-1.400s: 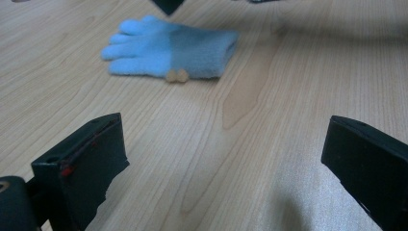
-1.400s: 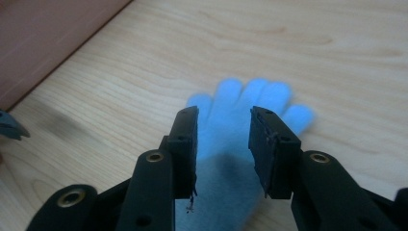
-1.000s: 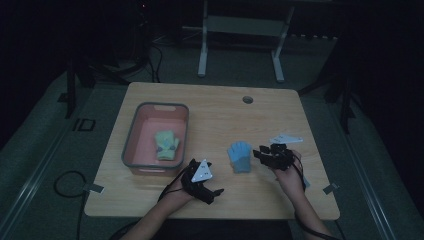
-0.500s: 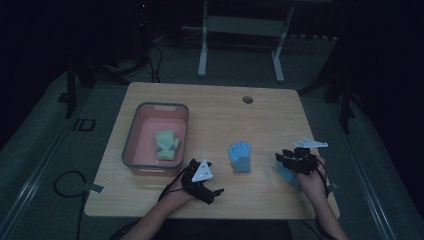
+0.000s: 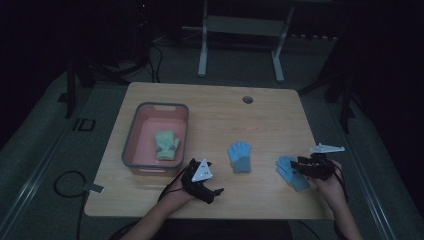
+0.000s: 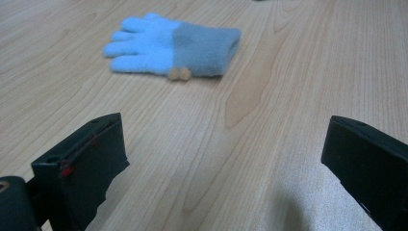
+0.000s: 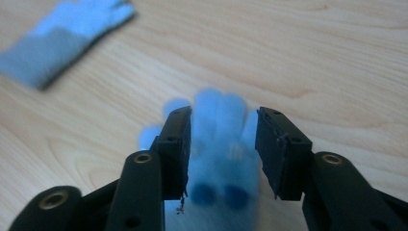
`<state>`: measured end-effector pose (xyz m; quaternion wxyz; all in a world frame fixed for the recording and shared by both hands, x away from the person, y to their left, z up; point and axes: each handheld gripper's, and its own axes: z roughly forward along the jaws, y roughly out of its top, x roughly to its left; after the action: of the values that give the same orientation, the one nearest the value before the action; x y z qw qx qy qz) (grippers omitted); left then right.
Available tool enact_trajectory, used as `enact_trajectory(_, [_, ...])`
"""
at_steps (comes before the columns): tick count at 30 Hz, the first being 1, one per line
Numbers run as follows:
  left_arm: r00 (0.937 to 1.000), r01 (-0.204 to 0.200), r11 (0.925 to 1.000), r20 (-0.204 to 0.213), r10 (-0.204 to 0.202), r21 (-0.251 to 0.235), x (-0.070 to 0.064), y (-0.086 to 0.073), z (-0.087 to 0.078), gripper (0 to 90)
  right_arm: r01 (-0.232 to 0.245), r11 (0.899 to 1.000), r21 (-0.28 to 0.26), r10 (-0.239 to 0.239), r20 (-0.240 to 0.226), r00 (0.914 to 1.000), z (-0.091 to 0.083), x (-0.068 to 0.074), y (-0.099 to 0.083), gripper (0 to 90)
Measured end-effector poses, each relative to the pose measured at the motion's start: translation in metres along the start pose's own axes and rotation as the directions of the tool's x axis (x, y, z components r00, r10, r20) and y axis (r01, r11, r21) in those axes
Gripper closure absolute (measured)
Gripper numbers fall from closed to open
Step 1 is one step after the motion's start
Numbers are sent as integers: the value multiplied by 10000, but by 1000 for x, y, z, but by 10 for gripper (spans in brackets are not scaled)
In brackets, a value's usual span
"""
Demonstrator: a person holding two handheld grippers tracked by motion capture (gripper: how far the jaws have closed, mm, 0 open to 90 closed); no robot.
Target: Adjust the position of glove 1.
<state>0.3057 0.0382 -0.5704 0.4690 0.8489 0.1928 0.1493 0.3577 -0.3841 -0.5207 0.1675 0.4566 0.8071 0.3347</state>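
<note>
**Sorting gloves into the pink bin: one in, two still out**

Judging from the layout, the job is about a third done. One pale green glove (image 5: 165,144) lies inside the pink bin (image 5: 131,150) near the worktop's left edge. Two blue gloves remain on the bare wood: the middle blue glove (image 5: 240,156) lies flat near the centre of the front half, untouched; the right blue glove (image 5: 291,172) lies toward the front right corner.

Right gripper (image 5: 303,167): low over the right blue glove, pointing left along the table. In the right gripper view its jaws stand partly open on either side of the glove, close to the fabric, but not visibly pinching it. Looks like a grasp about to close; lift and carry to the bin are left.

Left gripper (image 5: 216,192): near the front edge, just beside the bin's front right corner, hand resting on the table. Jaws wide apart, holding nothing, facing the middle blue glove.
</note>
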Motion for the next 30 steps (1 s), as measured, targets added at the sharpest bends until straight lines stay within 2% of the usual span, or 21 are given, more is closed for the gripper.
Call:
enact_trajectory(3, [10000, -4, 10000, -11, 4, -6, 0, 0, 0, 21, 192, 9997, 169, -192, 19, 9998, 0, -2, -5, 547])
enact_trajectory(8, [10000, -34, 10000, -4, 34, -16, 0, 0, 0, 21, 486, 9983, 330, -468, -536, 9975, 4, 3, -14, 547])
enact_trajectory(10, [10000, -16, 10000, -1, 16, -30, 0, 0, 0, 21, 706, 9958, 578, -674, -569, 9961, 9, 6, -19, 541])
enact_trajectory(12, [10000, -30, 10000, -16, 30, -29, 0, 0, 0, 21, 887, 9949, 478, -860, -563, 9947, 11, 7, -22, 551])
enact_trajectory(16, [10000, -44, 10000, -18, 44, -23, 0, 0, 0, 21, 904, 9952, 362, -887, -459, 9950, 10, 6, -24, 591])
enact_trajectory(18, [10000, -28, 10000, -12, 28, -33, 0, 0, 0, 21, 859, 9962, 120, -854, -370, 9957, 11, 6, -27, 616])
enact_trajectory(21, [10000, 0, 10000, -1, 0, -47, 0, 0, 0, 21, 767, 9970, 35, -766, -291, 9966, 11, 6, -28, 661])
enact_trajectory(22, [10000, -27, 10000, -10, 27, -31, 0, 0, 0, 21, 713, 9975, 33, -712, -200, 9973, 11, 6, -28, 706])
enact_trajectory(23, [10000, -32, 10000, -14, 32, -29, 0, 0, 0, 21, 518, 9985, 176, -517, -72, 9986, 11, 6, -26, 800])
enact_trajectory(28, [10000, -24, 10000, -14, 24, -26, 0, 0, 0, 21, 220, 9993, 311, -226, 201, 9995, 11, 10, -23, 835])
enact_trajectory(29, [10000, -26, 10000, -17, 26, -32, 0, 0, 0, 21, -34, 10000, 60, 32, 434, 9991, 8, 12, -21, 839])
enact_trajectory(30, [10000, -25, 10000, -13, 25, -40, 0, 0, 0, 21, -95, 9999, -54, 97, 512, 9986, 7, 13, -19, 840])
